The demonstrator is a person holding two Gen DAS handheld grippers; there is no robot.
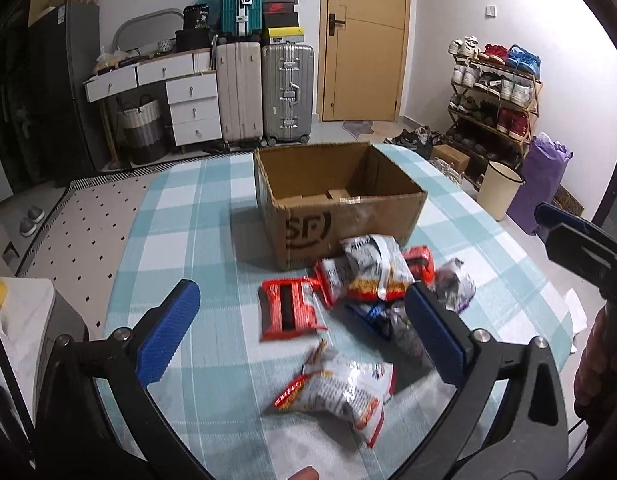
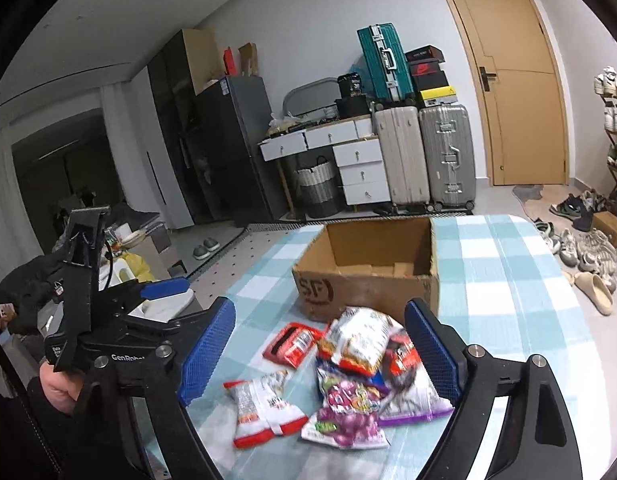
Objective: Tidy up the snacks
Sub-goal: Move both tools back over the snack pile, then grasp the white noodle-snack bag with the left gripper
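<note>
Hovering over the checked bench (image 1: 212, 216), both tools stood spread with nothing between their pads. The left tool (image 1: 296, 336) hung above a red-and-white snack packet (image 1: 340, 394) lying apart from the rest, nearer the bench's near edge. The right tool (image 2: 320, 360) framed the main heap of snack packets (image 2: 368, 364), which lay loosely piled just in front of the cardboard box (image 2: 368, 280). A flat red packet (image 1: 290, 308) sat at the heap's left side, and a purple grape-print packet (image 2: 348, 408) lay at its near side. The box stood open and looked empty apart from folded bottom flaps, set toward the far edge of the bench.

Judging from this, no packet was yet in the box. The risks lay in the packets themselves: they were puffy, glossy and overlapping, so a tool closing on the heap could pinch two at once or catch only a slippery corner that slid free. Squeezing hard could burst a bag. With both tools working close together over a small pile, they could also knock each other, or nudge packets off toward the bench's near edge.
</note>
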